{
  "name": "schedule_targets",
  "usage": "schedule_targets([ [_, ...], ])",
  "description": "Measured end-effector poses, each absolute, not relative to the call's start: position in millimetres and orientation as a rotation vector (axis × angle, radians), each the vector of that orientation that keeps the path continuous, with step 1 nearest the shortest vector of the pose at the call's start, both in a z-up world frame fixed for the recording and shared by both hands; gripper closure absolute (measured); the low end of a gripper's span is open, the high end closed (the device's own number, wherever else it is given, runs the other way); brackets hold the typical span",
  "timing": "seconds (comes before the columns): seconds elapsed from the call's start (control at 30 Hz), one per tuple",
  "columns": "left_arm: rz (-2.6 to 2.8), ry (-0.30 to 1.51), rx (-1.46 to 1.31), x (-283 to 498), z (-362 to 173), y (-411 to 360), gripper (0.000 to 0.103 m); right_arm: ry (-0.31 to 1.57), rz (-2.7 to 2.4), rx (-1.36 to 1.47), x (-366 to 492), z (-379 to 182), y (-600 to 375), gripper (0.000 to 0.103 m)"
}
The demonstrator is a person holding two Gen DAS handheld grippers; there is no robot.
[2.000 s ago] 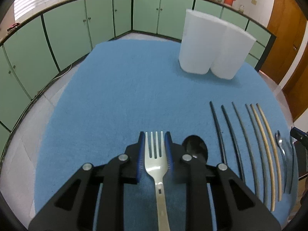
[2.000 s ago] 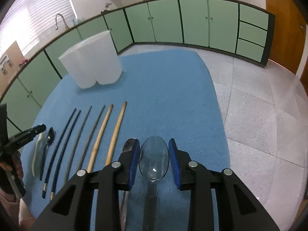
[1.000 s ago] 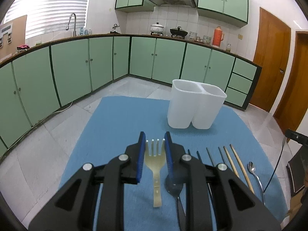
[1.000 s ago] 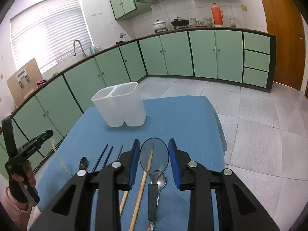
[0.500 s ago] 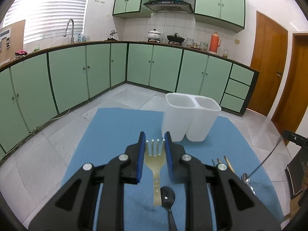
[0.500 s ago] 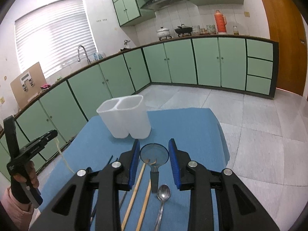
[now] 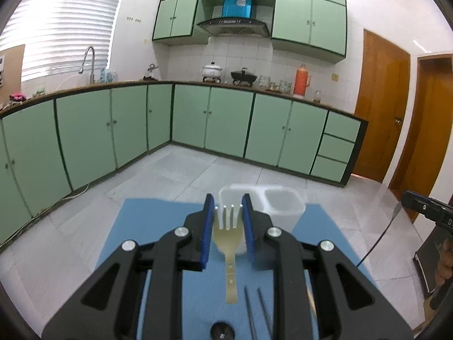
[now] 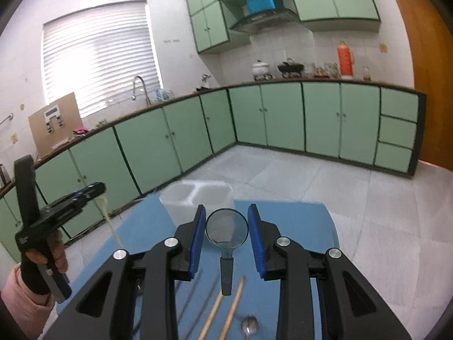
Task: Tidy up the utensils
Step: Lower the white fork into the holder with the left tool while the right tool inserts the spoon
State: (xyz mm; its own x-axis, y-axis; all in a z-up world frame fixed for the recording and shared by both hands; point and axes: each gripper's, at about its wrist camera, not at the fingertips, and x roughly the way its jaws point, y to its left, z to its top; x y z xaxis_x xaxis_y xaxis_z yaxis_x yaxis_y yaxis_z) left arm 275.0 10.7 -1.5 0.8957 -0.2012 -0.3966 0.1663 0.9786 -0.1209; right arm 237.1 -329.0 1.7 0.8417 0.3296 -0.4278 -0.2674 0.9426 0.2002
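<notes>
In the left wrist view my left gripper (image 7: pixel 225 206) is shut on a pale plastic fork (image 7: pixel 228 235). Its tines point forward and its handle hangs free above the blue mat (image 7: pixel 158 226). The white two-compartment holder (image 7: pixel 283 204) stands just beyond the fingertips. My right gripper (image 8: pixel 226 218) is shut on a clear grey spoon (image 8: pixel 226 228), whose dark handle hangs down over the mat (image 8: pixel 297 226). The holder (image 8: pixel 198 195) stands just ahead of it, slightly left. Each view catches the other gripper at its edge: the left gripper (image 8: pixel 85 192) with the fork (image 8: pixel 110 221), the right gripper (image 7: pixel 424 206).
Dark chopsticks (image 7: pixel 250 311) and a dark spoon bowl (image 7: pixel 222 331) lie on the mat below. Wooden chopsticks (image 8: pixel 226 311) and a metal spoon (image 8: pixel 249 325) lie there too. A hand (image 8: pixel 42 257) in a pink sleeve holds the left gripper. Green cabinets and tiled floor surround the table.
Both grippers have risen off the mat with the fork and the spoon. The holder now sits lower in both views, right beyond the fingertips.
</notes>
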Motion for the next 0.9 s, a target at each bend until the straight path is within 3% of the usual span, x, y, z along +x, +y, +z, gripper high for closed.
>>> schedule_targets([
  [0.47, -0.274, 0.318, -0.101, 364.3, 54.5, -35.6, 0.084, 0.364, 0.409, 0.125, 338.6, 68.0, -291.2, 0.073],
  [0.9, -0.219, 0.426, -0.067, 433.0, -18.8, -42.7, 0.084, 0.531, 0.386, 0.155, 422.6, -18.8, -265.6, 0.073],
])
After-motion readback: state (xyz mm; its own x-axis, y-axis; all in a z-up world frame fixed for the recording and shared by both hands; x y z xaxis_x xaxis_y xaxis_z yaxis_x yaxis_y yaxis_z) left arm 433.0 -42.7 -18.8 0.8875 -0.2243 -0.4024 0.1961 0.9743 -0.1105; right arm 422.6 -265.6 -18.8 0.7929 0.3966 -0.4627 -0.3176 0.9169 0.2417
